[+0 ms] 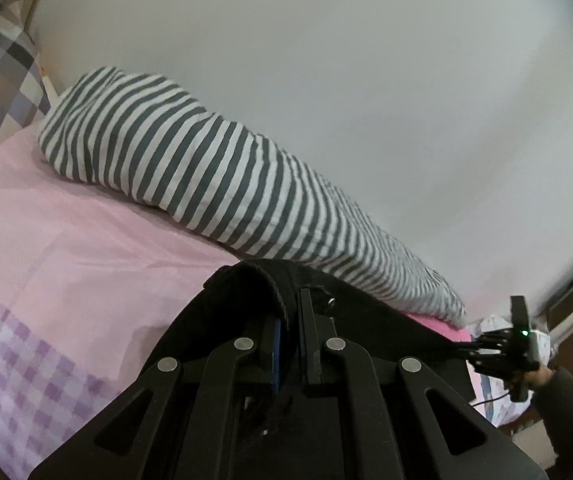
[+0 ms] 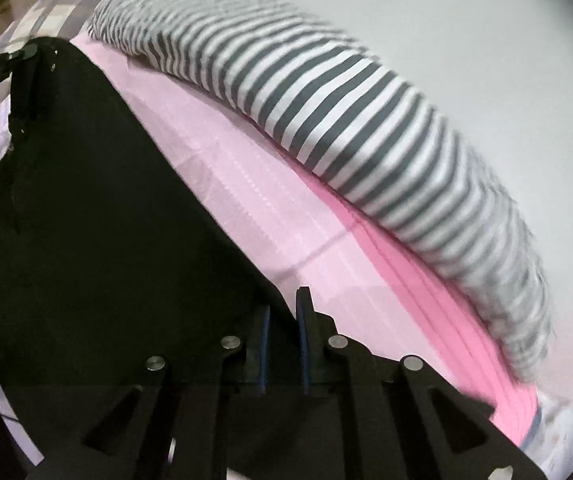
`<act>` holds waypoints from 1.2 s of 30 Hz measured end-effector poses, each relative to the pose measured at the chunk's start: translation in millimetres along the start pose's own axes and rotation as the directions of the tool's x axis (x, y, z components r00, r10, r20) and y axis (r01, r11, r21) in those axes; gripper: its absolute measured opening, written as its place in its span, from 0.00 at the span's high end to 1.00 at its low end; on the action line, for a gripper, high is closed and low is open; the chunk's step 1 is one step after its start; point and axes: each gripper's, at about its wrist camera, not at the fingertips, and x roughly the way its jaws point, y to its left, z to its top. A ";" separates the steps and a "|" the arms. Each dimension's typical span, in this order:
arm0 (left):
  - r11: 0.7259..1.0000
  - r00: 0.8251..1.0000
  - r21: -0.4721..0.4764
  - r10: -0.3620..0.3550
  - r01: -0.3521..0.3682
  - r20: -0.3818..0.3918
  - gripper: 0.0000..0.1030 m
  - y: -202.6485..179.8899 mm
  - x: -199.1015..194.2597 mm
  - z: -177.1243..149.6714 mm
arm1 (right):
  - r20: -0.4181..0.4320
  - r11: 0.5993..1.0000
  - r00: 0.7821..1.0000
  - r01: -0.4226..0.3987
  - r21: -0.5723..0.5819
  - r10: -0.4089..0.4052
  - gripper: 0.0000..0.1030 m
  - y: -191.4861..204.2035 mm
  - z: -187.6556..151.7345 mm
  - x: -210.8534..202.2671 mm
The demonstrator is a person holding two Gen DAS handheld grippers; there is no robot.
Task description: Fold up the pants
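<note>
Left gripper point(image 1: 289, 322) is clamped on black cloth, fingers nearly together. Right gripper point(image 2: 284, 322) is likewise pinched on cloth, seen held in a sleeved hand point(image 1: 542, 378) from the left wrist view.

It was a bedroom in a home: a bed point(image 1: 66, 232) with a pink sheet stood against a plain white wall point(image 1: 326, 80), a striped duvet point(image 1: 206, 184) along its far edge, a checked pillow point(image 1: 2, 64) at its head.

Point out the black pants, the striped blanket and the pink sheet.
black pants point(image 2: 98, 208): right wrist view, on the broad flat cloth.
striped blanket point(image 1: 190, 168): left wrist view, on the middle of the roll.
pink sheet point(image 1: 66, 240): left wrist view, on a bare stretch beside the blanket.
</note>
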 end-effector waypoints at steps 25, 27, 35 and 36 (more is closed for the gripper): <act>0.954 0.899 0.244 0.254 -0.173 -0.357 0.88 5.5 -90.7 -194.2 | 0.034 0.906 0.999 -0.038 0.421 0.027 0.92 117.9 -203.2 -28.9; 0.935 0.888 0.293 0.300 -0.201 -0.349 0.86 -0.5 -89.3 -197.9 | 0.038 0.901 0.999 -0.034 0.433 0.019 0.90 119.7 -206.7 -28.7; 0.934 0.856 0.255 0.337 -0.251 -0.392 0.71 -3.4 -107.2 -193.0 | 0.104 0.867 0.994 -0.069 0.493 0.021 0.56 128.8 -214.0 -45.7; 0.933 0.855 0.247 0.343 -0.261 -0.389 0.67 -3.9 -114.5 -193.0 | 0.112 0.863 0.993 -0.074 0.499 0.021 0.55 129.6 -216.5 -48.9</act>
